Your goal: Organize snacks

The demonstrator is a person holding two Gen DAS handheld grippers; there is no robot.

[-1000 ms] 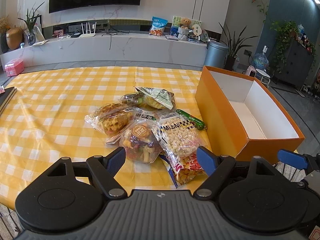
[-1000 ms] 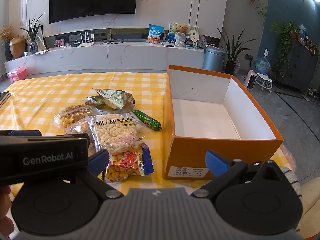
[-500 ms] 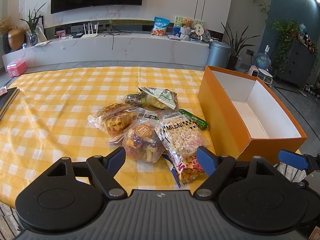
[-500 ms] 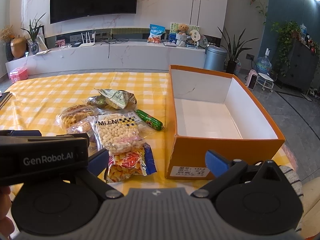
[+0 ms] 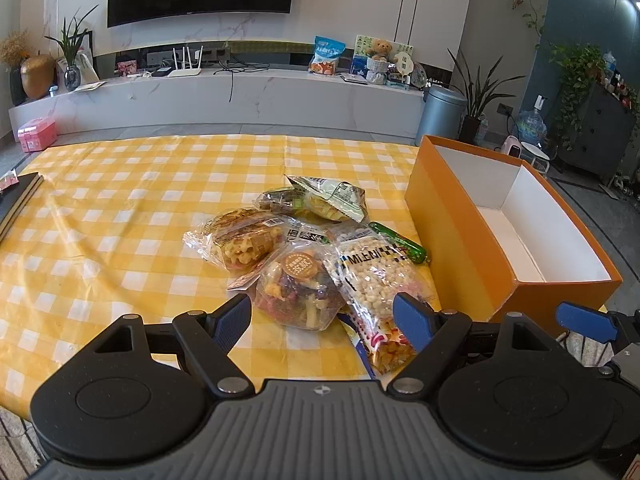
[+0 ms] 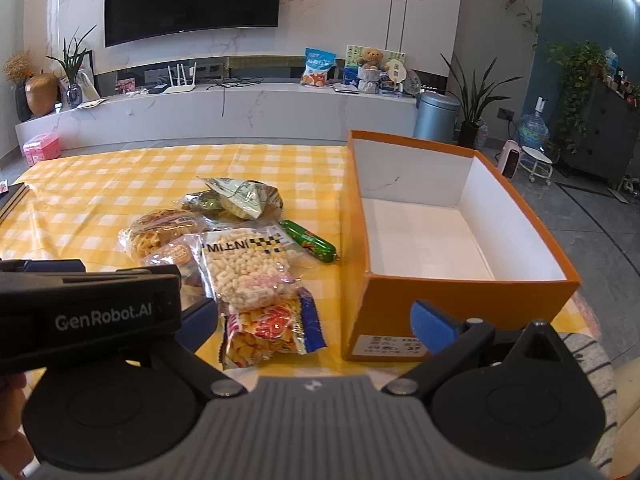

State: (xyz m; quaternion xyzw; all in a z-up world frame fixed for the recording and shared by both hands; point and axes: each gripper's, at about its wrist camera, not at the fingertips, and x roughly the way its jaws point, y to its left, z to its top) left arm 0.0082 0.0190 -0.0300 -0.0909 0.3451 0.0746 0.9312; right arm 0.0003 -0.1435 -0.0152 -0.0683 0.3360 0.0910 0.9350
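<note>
A pile of snack bags lies on the yellow checked tablecloth point(image 5: 120, 240): a white puffed-snack bag point(image 5: 378, 276) point(image 6: 248, 268), a mixed dried-fruit bag point(image 5: 300, 284), a pasta-shaped snack bag point(image 5: 240, 240), a green-white bag point(image 5: 328, 200) point(image 6: 240, 196), a green sausage point(image 5: 400, 242) point(image 6: 308, 242) and a red-blue bag point(image 6: 272, 330). An empty orange box point(image 5: 460, 240) point(image 6: 452, 308) stands right of the pile. My left gripper point(image 5: 322, 320) is open just before the pile. My right gripper point(image 6: 316, 320) is open near the box's front corner.
A dark book point(image 5: 16, 200) lies at the table's left edge. Behind the table runs a white marble TV console point(image 5: 240, 100), with a grey bin point(image 5: 444, 114) and plants to the right. The left gripper's body point(image 6: 88, 308) fills the right wrist view's left side.
Both grippers have drifted slightly forward and left, so the pile sits a little closer. Both stay open. Nothing on the table has moved.
</note>
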